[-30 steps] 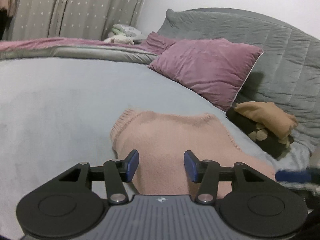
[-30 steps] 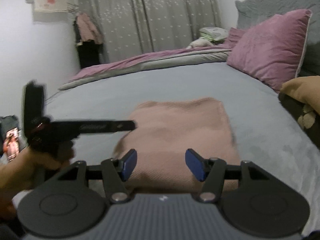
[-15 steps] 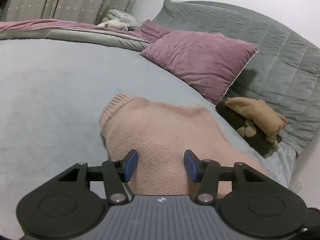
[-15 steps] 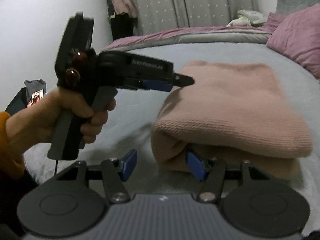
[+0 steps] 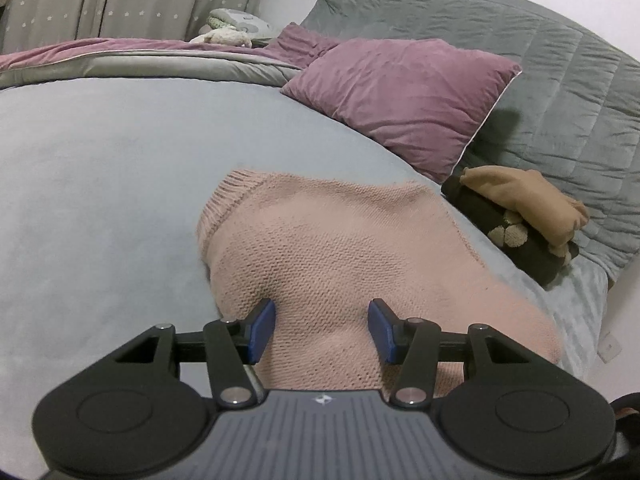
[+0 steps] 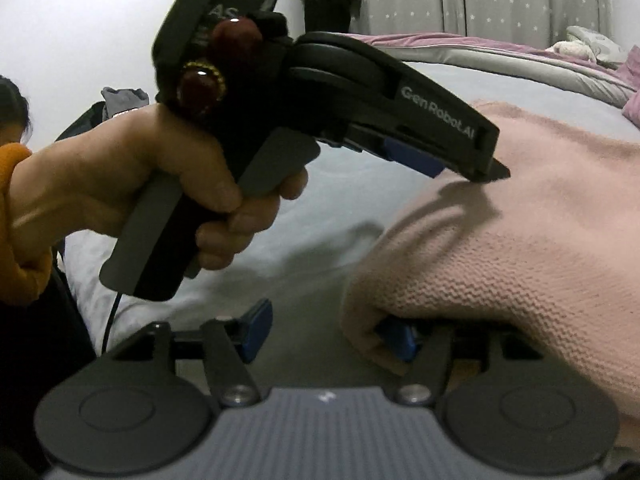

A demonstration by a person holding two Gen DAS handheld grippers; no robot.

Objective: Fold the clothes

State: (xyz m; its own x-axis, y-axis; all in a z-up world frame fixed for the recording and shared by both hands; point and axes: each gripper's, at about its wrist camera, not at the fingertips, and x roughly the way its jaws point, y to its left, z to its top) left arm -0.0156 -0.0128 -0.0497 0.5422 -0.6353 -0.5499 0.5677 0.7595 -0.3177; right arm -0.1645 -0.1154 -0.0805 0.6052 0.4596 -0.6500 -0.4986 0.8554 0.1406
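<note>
Knit: pink sweater (image 5: pixel 340 256), already folded into a thick pad, lies on the grey-blue bed cover (image 5: pixel 100 200) near the bed's near edge, short of the purple pillow (image 5: pixel 400 92) at the head end.

Change, left: left gripper (image 5: pixel 322 330) has come down from hovering above the pad a second ago; both blue pads are now pressed into the top layer, which dents between them. Jaws stand apart, gripping nothing.

Change, right: right gripper (image 6: pixel 334 334) has dropped low and moved in to the pad's near corner. One finger is now tucked under the bottom fold, half hidden by knit; the other (image 6: pixel 256 330) sits clear over bare cover. Jaws apart, not yet clamped.

Hand: the person's hand (image 6: pixel 168 184), orange cuff at the wrist, grips the left tool's handle; its nose touches the top of the sweater in the right wrist view.

Meaning: folding looks finished. One tool above and one below reads as a set-up to lift or slide the pad, my judgement only.

Likely target: a stack of folded clothes (image 5: pixel 520 216), tan on dark, lies by the quilted headboard (image 5: pixel 560 100), just beyond the sweater's far corner.

Risk: thick loose knit; a one-corner pinch may let the layers sag open.

Hidden: how far the right finger reaches under the fold cannot be told.
</note>
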